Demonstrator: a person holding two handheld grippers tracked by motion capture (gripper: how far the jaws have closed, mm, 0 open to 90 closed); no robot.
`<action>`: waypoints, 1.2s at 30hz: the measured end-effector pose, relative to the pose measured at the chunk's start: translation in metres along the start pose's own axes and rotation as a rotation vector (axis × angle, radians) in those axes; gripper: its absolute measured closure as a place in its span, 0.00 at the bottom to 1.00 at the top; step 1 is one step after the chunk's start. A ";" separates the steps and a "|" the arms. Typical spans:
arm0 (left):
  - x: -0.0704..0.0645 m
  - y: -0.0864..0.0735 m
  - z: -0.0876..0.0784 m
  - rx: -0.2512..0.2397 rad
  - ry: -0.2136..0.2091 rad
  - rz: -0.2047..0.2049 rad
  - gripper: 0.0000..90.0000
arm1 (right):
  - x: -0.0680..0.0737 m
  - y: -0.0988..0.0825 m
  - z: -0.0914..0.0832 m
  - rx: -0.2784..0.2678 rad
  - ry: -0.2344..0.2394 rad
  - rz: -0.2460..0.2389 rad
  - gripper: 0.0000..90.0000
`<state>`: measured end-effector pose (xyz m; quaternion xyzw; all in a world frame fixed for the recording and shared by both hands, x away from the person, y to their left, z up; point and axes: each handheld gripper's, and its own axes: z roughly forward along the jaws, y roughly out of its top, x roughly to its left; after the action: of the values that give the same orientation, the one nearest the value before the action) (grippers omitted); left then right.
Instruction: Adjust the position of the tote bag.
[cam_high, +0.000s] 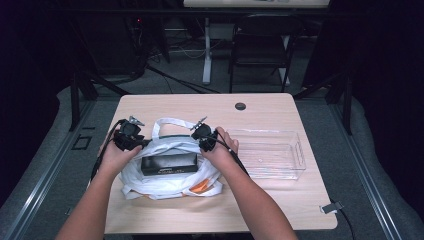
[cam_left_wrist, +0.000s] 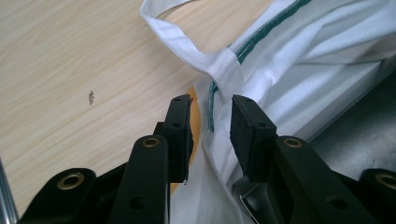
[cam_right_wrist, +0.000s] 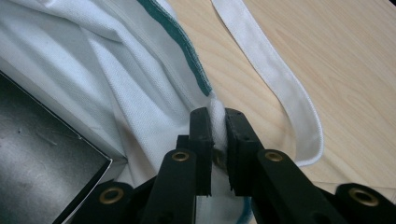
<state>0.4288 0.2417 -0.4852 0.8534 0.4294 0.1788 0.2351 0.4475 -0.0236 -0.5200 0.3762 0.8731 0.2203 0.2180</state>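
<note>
While my right hand-held gripper (cam_right_wrist: 216, 122) pinches a fold of the white cloth bag (cam_high: 170, 177) at its green-trimmed rim, my left hand-held gripper (cam_left_wrist: 211, 122) has its jaws parted, the cloth lying loosely between them with neither pad pressing on it. The bag sits on the tabletop (cam_high: 260, 107) between my hands, mouth spread, with a black box (cam_high: 169, 163) resting flat in the opening and something orange (cam_high: 202, 188) showing at the bag's near edge. A clear plastic tray (cam_high: 277, 150) stands just beside the bag on my right, with nothing in it. I judge the work as about midway: the bag is held open on one side, and the box is not yet fully in or out, I cannot tell which.
</note>
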 end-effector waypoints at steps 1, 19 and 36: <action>-0.001 -0.001 -0.002 -0.004 0.011 0.000 0.75 | -0.001 0.000 -0.001 0.009 0.002 -0.007 0.92; -0.002 -0.019 -0.005 0.064 0.055 0.048 0.89 | 0.000 -0.001 0.000 -0.003 0.002 0.008 0.92; 0.006 -0.019 0.009 0.068 0.086 0.023 0.98 | 0.001 -0.003 0.002 -0.008 0.003 0.015 0.92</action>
<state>0.4245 0.2543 -0.5025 0.8573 0.4352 0.2034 0.1850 0.4465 -0.0244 -0.5232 0.3816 0.8698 0.2258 0.2166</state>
